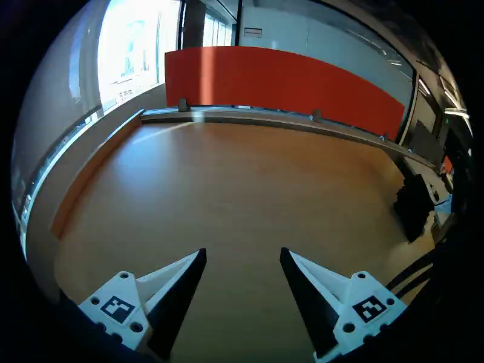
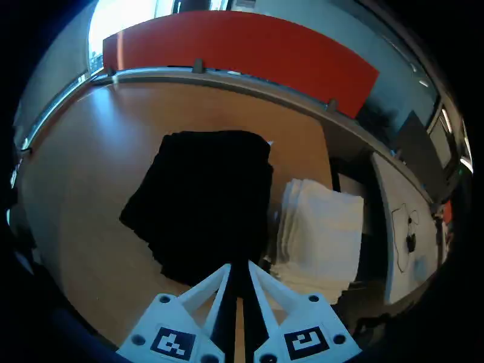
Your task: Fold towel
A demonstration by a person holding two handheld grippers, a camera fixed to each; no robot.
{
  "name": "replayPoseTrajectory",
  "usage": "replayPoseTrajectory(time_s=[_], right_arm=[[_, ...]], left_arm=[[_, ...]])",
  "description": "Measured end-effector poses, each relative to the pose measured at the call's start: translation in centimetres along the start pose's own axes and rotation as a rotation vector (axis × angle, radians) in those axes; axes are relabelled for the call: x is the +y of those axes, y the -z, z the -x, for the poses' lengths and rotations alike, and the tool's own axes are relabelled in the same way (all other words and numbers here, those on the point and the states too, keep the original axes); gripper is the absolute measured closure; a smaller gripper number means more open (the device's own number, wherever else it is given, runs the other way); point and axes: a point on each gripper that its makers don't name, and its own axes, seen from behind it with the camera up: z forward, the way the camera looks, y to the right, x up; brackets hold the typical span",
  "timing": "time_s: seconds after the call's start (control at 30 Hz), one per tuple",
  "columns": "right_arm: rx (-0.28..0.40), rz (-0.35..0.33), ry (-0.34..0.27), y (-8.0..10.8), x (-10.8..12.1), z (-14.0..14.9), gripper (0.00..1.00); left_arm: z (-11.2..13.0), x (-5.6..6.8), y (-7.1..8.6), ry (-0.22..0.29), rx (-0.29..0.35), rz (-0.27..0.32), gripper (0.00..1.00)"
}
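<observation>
My left tongs (image 1: 242, 251) gape empty over bare counter (image 1: 242, 181), my right tongs (image 2: 239, 265) are closed at the black towel (image 2: 206, 193)'s near edge, pinch unconfirmed, so I'd verify hold before lifting, clear of the white stack (image 2: 320, 236).

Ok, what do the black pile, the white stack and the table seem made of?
Black pile: soft matte cloth, likely towelling; it slumps in folds.
White stack: thick cloth, probably terry; layered folded edges show.
Table: smooth wood-look top, maybe laminate; light glares off it.
</observation>
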Motion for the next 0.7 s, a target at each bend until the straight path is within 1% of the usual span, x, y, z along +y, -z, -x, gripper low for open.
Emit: replayPoseTrajectory(time_s=[0.27, 0.47, 0.7], right_arm=[[-0.019, 0.0, -0.027, -1.0, -0.2, 1.3, 0.96], [-0.013, 0.003, -0.041, -1.2, -0.1, 1.2, 0.96], [-0.009, 0.004, -0.051, -1.3, -0.3, 1.3, 0.96]], left_arm=[[-0.1, -0.2, 0.2, -0.003, 0.002, -0.007, 0.1], [-0.2, -0.3, 0.3, -0.005, 0.002, -0.01, 0.1], [0.0, -0.2, 0.3, -0.006, 0.001, -0.008, 0.1]])
